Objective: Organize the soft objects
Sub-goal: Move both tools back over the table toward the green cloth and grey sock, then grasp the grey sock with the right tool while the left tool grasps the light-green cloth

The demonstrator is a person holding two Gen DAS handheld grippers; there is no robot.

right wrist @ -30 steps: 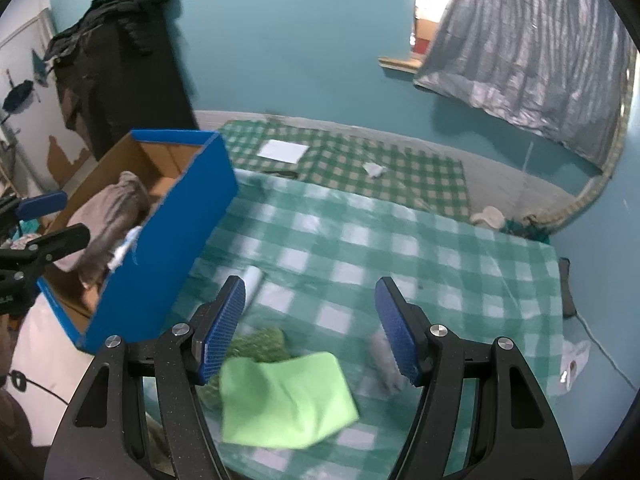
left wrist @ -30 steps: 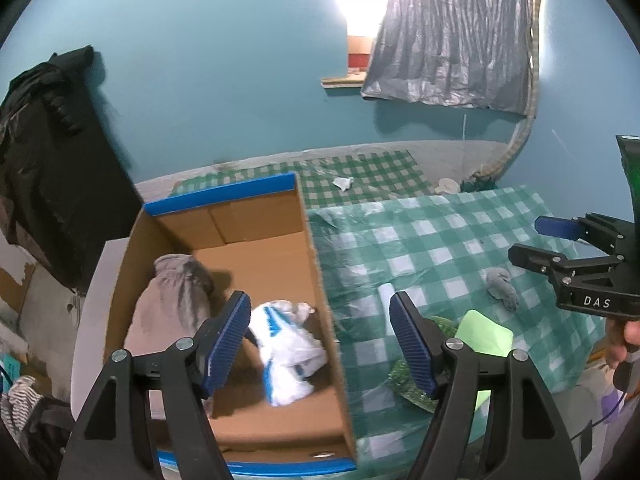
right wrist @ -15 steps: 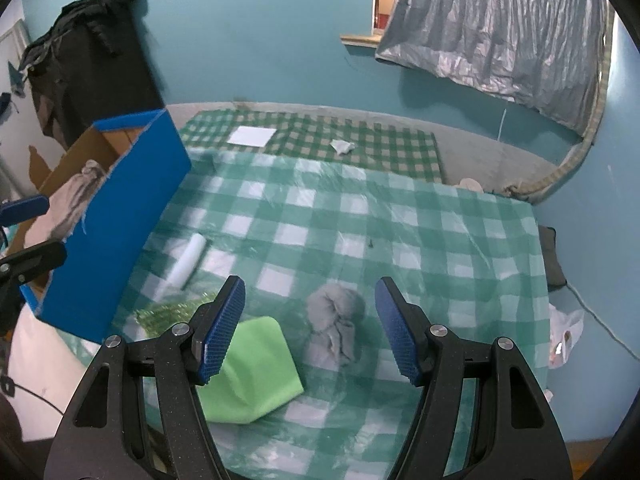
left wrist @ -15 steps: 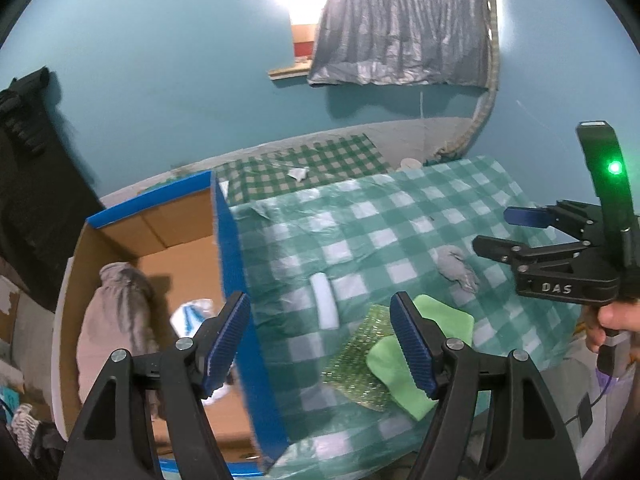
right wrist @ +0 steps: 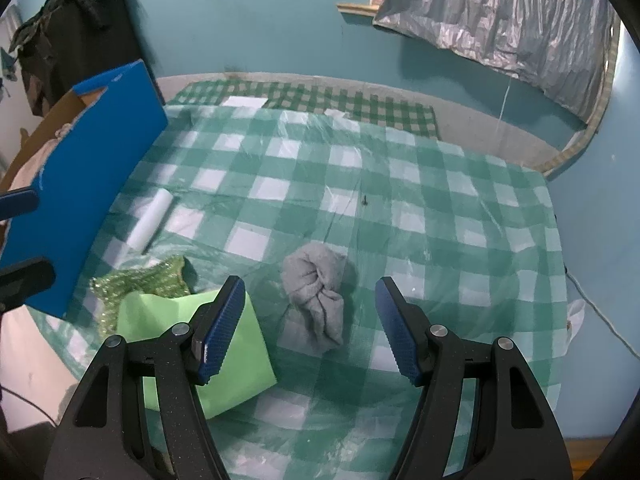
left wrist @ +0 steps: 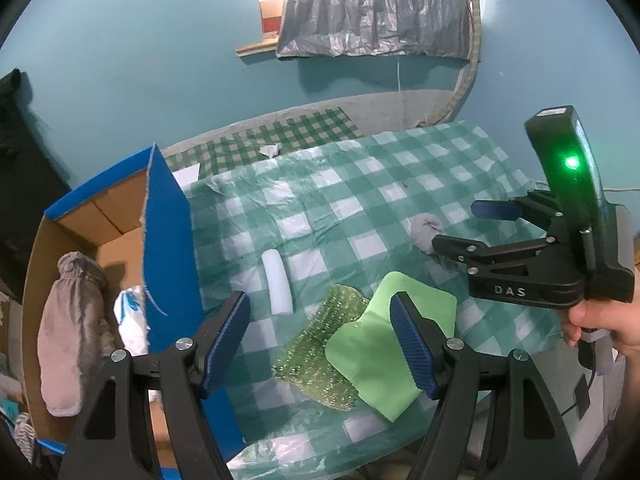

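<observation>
A blue cardboard box [left wrist: 168,240] stands at the table's left edge; inside lie a grey garment [left wrist: 72,320] and a white-blue cloth [left wrist: 130,320]. On the checked table lie a white roll [left wrist: 276,282], a glittery green mesh [left wrist: 320,344], a light green cloth [left wrist: 384,352] and a balled grey sock [right wrist: 316,296]. My left gripper [left wrist: 320,338] is open above the mesh and green cloth. My right gripper [right wrist: 310,324] is open, its jaws on either side of the grey sock, above it. The right gripper also shows in the left wrist view [left wrist: 472,228].
The table [right wrist: 440,200] wears a green-white checked plastic cover. A checked rug [right wrist: 320,100] lies on the floor beyond. A dark coat [right wrist: 72,24] hangs at the back left. A grey sheet [right wrist: 500,12] covers the window. The box also shows in the right wrist view [right wrist: 92,184].
My left gripper has swung right from over the box to over the green cloths. My right gripper has moved right and closer, bringing the grey sock between its jaws.
</observation>
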